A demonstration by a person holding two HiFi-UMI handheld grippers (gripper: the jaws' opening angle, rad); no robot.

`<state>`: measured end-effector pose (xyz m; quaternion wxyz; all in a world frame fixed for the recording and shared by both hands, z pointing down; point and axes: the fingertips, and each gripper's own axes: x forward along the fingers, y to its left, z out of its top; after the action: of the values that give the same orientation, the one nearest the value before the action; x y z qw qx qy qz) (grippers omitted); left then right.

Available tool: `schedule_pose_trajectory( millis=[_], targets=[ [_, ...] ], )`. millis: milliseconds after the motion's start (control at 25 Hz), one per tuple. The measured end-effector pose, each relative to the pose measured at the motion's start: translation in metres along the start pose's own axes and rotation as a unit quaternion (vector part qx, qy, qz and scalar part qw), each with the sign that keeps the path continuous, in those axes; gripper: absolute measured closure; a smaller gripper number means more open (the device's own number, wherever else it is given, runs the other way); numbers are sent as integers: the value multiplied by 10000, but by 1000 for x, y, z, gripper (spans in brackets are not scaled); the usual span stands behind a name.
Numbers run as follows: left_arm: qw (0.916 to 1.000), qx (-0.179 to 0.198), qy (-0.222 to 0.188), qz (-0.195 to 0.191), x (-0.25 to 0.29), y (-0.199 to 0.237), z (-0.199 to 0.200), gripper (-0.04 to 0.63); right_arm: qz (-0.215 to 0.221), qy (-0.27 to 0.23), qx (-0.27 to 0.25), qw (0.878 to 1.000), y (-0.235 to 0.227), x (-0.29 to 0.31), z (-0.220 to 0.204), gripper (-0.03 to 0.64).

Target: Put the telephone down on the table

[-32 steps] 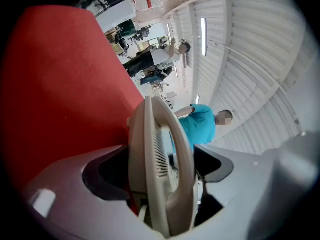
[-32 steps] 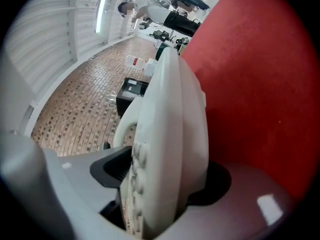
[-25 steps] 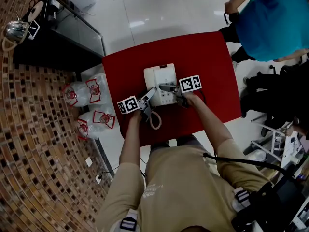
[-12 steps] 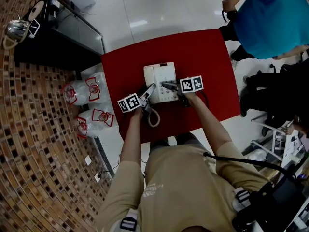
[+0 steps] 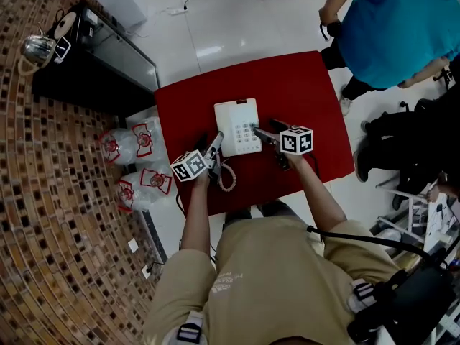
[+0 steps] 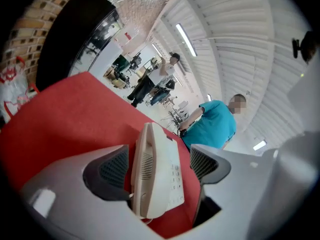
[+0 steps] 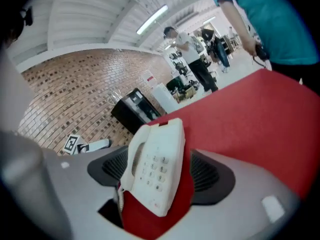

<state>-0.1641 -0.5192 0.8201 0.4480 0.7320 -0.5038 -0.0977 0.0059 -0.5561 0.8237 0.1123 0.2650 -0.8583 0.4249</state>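
Note:
The white telephone lies flat on the red table with its handset on the cradle and its coiled cord trailing toward the near edge. My left gripper is just off the phone's near left corner, jaws wide apart. In the left gripper view the telephone shows between the pads, untouched. My right gripper is beside the phone's right side; its jaws are opening. The telephone lies beyond them, with nothing gripped.
A person in a teal shirt stands at the table's far right corner. Plastic bags lie on the floor to the left, beside a black cabinet with a kettle on it.
Both grippers have drawn back from the telephone toward me and lifted a little; the right one also swung outward to the right. The telephone stays on the table.

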Motion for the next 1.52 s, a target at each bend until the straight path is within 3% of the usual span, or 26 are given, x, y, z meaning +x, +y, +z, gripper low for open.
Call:
schedule_pose_trajectory(
  millis=[120,240,320,480,560,680,800,960,1080,1440,1520],
  targets=[
    [9972,608,-371,220,-37,-36,10,225,-24,-1038,-1030,9893,35,-49,33,233],
    [9859,1406,-844,348,-74,-83,27,225,-11,-1927,-1978,9611,78,-101,63,233],
    [9711,2066,-1118,421,-100,-119,35,225,-92,-2333,-2452,9409,109,-135,73,232],
    [9321,3217,-1576,538,-146,-186,39,185,-570,-2792,-3301,8999,173,-193,81,232],
    [9174,3480,-1849,554,-159,-216,42,173,-745,-3056,-3546,8805,194,-218,89,233],
    [9032,3664,-2185,473,-173,-252,36,173,-811,-3439,-3595,8637,211,-251,91,233],
    [8958,3762,-2333,396,-178,-271,28,173,-794,-3687,-3552,8554,223,-274,90,239],
    [8932,3732,-2478,371,-185,-273,23,173,-891,-3719,-3542,8534,229,-278,74,247],
    [8865,3764,-2675,313,-195,-279,25,175,-940,-3748,-3466,8547,228,-276,63,249],
    [8764,3969,-2714,283,-199,-299,12,175,-983,-3772,-3354,8576,228,-295,53,249],
    [8736,4018,-2728,320,-200,-302,9,175,-876,-3911,-3424,8498,232,-300,53,249]
  ],
)
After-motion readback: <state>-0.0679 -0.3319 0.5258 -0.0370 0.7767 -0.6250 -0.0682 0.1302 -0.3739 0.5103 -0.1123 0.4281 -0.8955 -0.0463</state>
